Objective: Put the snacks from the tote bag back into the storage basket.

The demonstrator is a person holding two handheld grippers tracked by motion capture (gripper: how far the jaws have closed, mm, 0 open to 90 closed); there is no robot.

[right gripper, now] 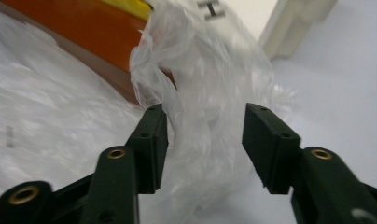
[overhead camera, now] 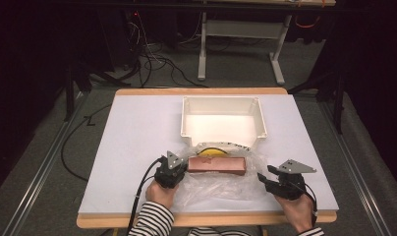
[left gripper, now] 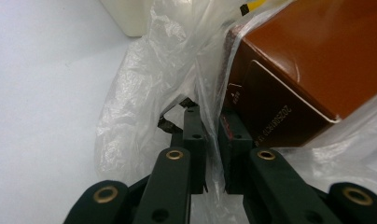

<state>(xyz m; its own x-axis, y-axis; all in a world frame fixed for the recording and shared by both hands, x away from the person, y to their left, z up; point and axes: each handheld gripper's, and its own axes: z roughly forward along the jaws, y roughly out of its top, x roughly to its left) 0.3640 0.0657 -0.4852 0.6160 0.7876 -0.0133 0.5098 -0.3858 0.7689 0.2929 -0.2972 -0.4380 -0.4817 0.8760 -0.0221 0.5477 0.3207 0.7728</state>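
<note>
One crinkly clear plastic bag (overhead camera: 221, 182) — smooth rectangular brown box (overhead camera: 217, 165) inside.

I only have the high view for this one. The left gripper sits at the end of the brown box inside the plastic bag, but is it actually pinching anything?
Observer: Yes. In its own view the left gripper is nearly shut, with a fold of the plastic bag clamped between its pads, right beside the end of the brown box.
Operator: Is it gripping the box too?
Observer: No, the pads hold film alone; the box end lies just past them.
Operator: And the right gripper?
Observer: The right gripper is open, with bunched bag film rising between its jaws and neither pad pressing on it.
</note>
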